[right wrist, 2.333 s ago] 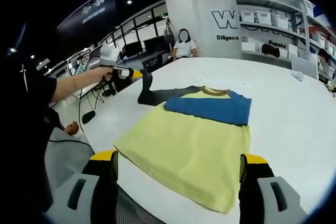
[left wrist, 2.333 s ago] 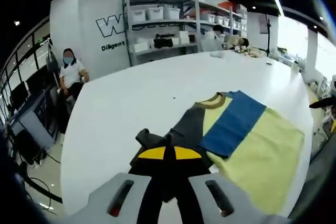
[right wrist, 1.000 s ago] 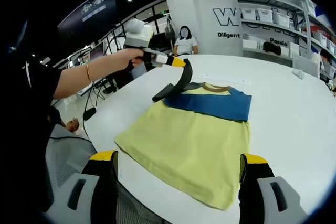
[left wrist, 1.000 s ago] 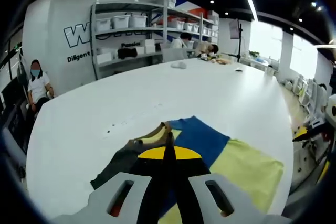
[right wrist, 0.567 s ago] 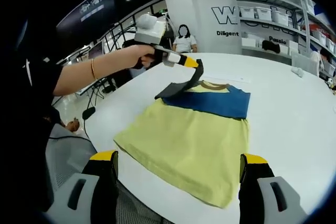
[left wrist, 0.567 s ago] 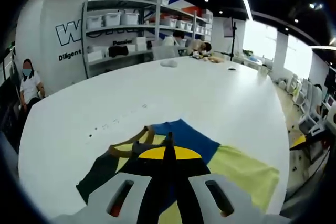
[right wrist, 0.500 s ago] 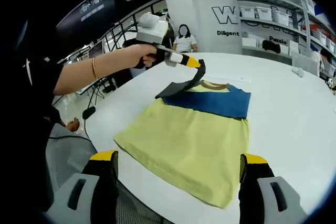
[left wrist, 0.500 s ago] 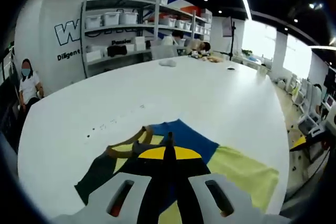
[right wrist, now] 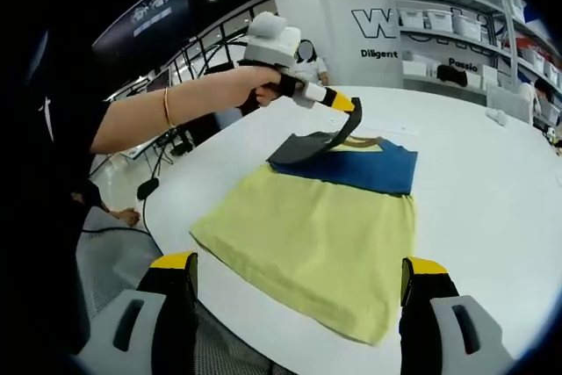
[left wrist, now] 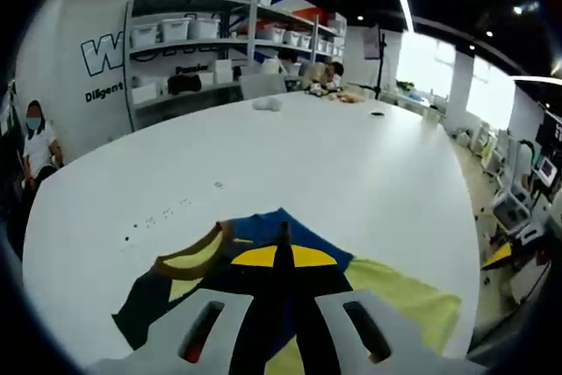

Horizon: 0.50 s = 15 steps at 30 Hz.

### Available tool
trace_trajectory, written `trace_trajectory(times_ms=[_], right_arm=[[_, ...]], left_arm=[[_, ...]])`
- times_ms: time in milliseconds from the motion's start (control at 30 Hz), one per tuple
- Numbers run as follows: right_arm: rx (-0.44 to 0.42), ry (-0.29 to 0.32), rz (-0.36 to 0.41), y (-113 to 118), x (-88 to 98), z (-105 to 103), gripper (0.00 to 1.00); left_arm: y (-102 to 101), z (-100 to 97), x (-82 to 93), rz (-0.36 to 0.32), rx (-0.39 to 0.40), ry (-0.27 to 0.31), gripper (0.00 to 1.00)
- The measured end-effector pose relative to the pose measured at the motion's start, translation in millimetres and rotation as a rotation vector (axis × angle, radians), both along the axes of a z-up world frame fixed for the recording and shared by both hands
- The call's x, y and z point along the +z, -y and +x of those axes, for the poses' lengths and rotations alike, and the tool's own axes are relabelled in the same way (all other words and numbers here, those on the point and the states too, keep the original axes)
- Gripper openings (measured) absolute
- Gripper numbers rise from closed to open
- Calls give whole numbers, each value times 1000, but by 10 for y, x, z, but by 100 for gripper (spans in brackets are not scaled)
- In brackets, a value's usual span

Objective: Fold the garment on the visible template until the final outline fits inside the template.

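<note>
A T-shirt lies flat on the white table (right wrist: 492,182), with a yellow-green body (right wrist: 307,234), a blue chest band (right wrist: 369,171) and a tan collar (right wrist: 358,140). My left gripper (right wrist: 344,103), held by a person's hand, is shut on the shirt's dark grey sleeve (right wrist: 312,145) and holds it lifted over the blue band near the collar. In the left gripper view the shut jaws (left wrist: 283,256) pinch that dark cloth above the blue band (left wrist: 285,226) and collar (left wrist: 189,256). My right gripper (right wrist: 299,274) stands open at the near table edge, by the shirt's hem.
The table stretches far and bare beyond the shirt (left wrist: 334,155). Shelves with white bins (left wrist: 193,32) line the back wall, and a person sits at the far left (left wrist: 35,142). Cables lie on the floor left of the table (right wrist: 145,191).
The left gripper has lifted the dark sleeve off the table and carried it across over the blue band toward the collar. The right gripper has stayed open and still.
</note>
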State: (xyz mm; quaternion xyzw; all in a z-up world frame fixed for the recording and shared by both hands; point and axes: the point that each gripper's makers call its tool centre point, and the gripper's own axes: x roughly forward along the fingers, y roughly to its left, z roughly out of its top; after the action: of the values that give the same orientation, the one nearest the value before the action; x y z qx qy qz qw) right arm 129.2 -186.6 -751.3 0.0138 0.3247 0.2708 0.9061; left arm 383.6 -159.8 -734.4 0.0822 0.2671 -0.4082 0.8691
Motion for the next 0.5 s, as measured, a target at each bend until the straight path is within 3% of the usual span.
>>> trace_trajectory(times_ms=[500], right_arm=[[-6, -6, 9, 39, -25, 22, 99]], left_arm=[[278, -47, -666, 73, -18, -87, 0]])
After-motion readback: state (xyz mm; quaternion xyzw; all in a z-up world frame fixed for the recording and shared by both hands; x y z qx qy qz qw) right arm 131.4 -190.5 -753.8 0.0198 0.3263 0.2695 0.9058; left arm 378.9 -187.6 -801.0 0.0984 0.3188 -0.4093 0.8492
